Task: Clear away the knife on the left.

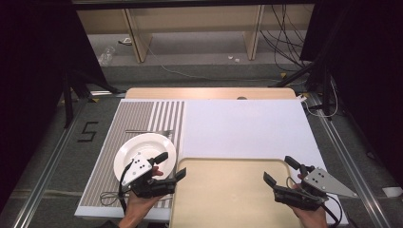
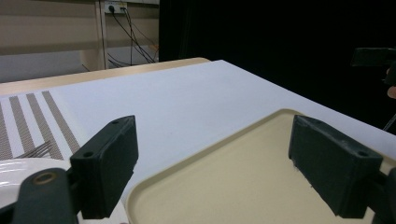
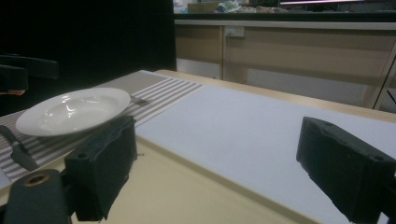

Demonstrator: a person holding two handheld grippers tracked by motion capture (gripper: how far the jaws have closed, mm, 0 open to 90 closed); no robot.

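Observation:
A beige tray lies at the table's near edge, between my two grippers. My left gripper hovers at the tray's left corner, open with nothing between its jaws. In the left gripper view it looks across the tray. My right gripper stands open and empty over the tray's right side. In the right gripper view it faces left across the tray. A white plate sits on the striped placemat, just left of the left gripper, with a fork behind it.
A white mat covers the table beyond the tray. The plate and fork appear in the right gripper view, with a dark utensil beside the plate. Black stands and cables crowd the floor around the table.

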